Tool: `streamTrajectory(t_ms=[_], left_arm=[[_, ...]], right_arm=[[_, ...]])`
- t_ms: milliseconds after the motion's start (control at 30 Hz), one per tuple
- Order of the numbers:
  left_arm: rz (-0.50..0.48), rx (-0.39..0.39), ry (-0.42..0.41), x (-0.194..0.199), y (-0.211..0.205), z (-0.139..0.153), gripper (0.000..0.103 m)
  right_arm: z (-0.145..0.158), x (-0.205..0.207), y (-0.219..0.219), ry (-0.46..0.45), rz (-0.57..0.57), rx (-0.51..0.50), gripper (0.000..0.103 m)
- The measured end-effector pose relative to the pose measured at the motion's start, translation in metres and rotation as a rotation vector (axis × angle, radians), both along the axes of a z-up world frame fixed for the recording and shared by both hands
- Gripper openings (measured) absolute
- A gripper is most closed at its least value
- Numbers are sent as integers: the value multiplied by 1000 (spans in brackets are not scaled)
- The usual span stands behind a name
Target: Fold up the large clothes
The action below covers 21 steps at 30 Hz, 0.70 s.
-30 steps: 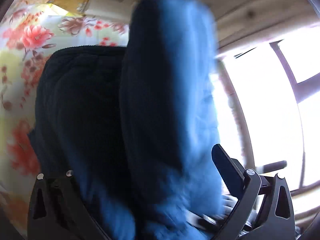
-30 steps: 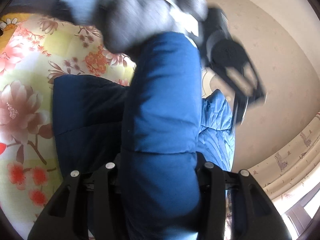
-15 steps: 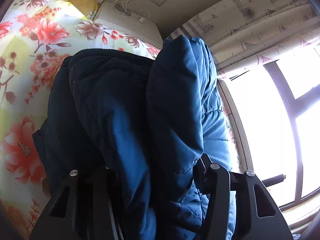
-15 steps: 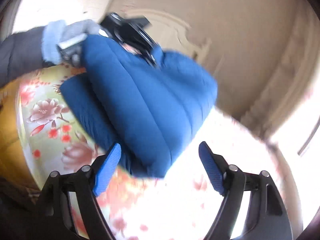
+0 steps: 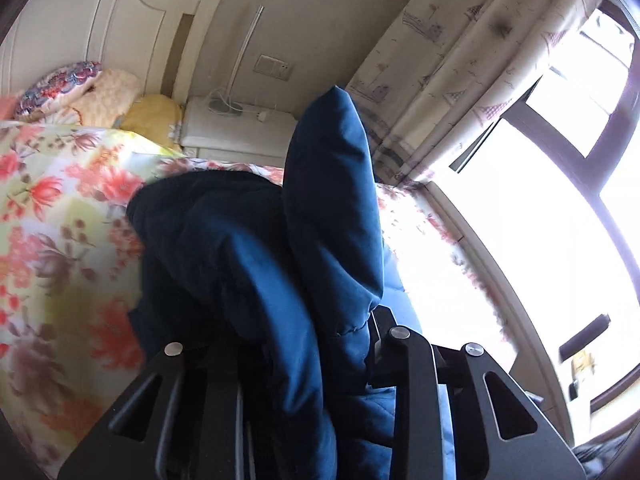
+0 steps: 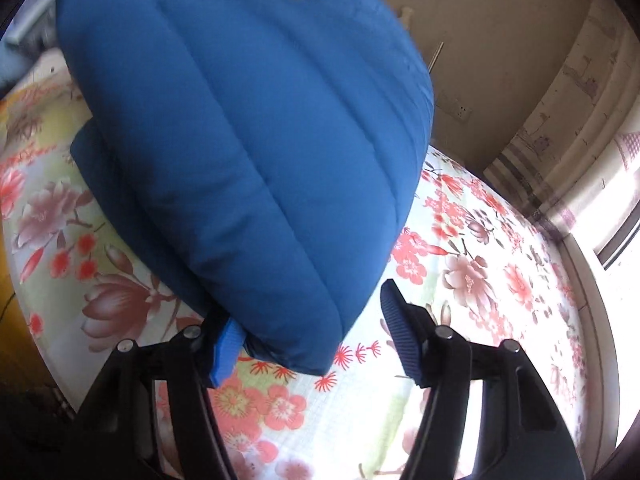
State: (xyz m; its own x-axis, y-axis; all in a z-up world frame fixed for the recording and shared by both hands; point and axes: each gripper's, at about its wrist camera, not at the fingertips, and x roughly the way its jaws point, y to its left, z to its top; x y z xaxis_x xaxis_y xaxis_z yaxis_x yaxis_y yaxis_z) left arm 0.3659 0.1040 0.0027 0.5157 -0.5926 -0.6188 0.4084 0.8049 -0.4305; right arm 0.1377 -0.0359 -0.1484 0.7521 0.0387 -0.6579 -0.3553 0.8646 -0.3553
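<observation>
Most of both views is being filled by the blue padded jacket [image 6: 248, 152], which is lying bunched on the flowered bedspread [image 6: 480, 280] and rising up in thick quilted folds. In the right wrist view the jacket is spreading from about 10 o'clock down to the centre, its lower edge hanging just over the bedspread between the fingers. In the left wrist view a tall fold of the jacket [image 5: 332, 208] is standing upright at the centre, with darker folds slumping toward 9 o'clock. A pale headboard [image 5: 80, 28] is showing at 11 o'clock, a printed curtain [image 5: 460, 52] at 1 o'clock, and a bright window [image 5: 560, 184] at 3 o'clock. The left gripper [image 5: 304, 356] is clamping the jacket, cloth packed tightly between its black fingers. The right gripper [image 6: 308, 340] is standing apart, its ribbed blue pads [image 6: 400, 336] spread wide, the left-hand one touching the jacket's edge.
</observation>
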Motion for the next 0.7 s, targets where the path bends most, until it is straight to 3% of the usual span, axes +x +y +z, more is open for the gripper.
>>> streamTrajectory(t_ms=[100, 200, 400, 567, 700], left_arm=[[40, -16, 69, 10, 37, -44, 29], [16, -199, 81, 25, 61, -92, 39], [26, -246, 70, 18, 70, -105, 45], [23, -304, 86, 23, 90, -122, 48], [40, -293, 88, 24, 81, -116, 48]], right_arm=[[-1, -8, 9, -21, 8, -34, 62], [0, -8, 8, -22, 11, -15, 62], [17, -10, -1, -1, 105, 21, 56], [71, -34, 0, -138, 230, 237, 56], [98, -19, 50, -221, 320, 242, 56]])
